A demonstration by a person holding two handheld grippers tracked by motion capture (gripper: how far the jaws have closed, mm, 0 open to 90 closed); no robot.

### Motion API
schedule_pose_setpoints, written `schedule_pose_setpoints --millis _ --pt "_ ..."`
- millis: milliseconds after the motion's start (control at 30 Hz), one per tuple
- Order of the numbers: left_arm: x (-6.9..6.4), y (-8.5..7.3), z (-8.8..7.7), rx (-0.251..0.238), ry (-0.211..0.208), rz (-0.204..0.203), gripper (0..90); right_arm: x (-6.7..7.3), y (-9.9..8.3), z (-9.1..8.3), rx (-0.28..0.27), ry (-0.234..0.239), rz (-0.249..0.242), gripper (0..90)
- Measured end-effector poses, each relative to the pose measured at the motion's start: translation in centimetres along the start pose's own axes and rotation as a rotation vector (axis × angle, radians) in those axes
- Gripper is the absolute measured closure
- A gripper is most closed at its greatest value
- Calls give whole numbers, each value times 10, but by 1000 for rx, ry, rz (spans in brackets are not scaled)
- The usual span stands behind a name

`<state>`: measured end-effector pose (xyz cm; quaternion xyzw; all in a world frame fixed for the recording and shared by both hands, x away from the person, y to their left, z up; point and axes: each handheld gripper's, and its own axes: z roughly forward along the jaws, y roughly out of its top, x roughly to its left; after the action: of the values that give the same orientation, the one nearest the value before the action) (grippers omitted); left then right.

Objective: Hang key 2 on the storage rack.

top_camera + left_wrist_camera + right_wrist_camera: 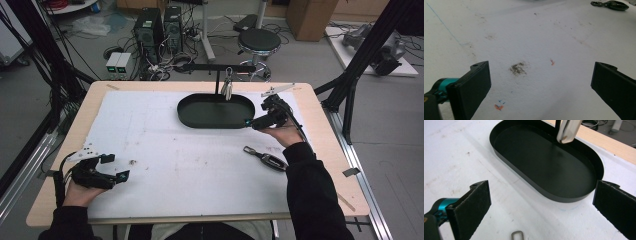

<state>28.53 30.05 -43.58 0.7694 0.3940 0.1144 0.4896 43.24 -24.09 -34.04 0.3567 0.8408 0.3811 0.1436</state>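
A black oval tray [192, 116] lies on the white sheet at the back middle of the table. Above it, silvery keys [227, 89] hang from a black stand [200, 66]. My right gripper [256, 114] hovers open at the tray's right end, with nothing between its jaws. In the right gripper view the tray [549, 162] lies just ahead of the open gripper [540, 191], and the hanging keys [566, 130] are above it. A dark key fob with a metal clip [265, 158] lies on the sheet near the right forearm. My left gripper [116, 167] rests open at the front left, empty.
The white sheet [165, 140] covers most of the wooden table [320, 150]. A small grey speck [133, 162] lies beside the left gripper. In the left gripper view the sheet has a grey smudge [517, 68], and the key fob [610, 5] is far off. A metal ring [517, 235] lies below the right jaws.
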Motion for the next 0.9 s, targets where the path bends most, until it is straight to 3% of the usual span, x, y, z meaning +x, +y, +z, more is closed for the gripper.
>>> schedule_pose_setpoints --millis 900 --pt "0 0 0 3 2 0 32 20 -46 11 113 41 -21 9"
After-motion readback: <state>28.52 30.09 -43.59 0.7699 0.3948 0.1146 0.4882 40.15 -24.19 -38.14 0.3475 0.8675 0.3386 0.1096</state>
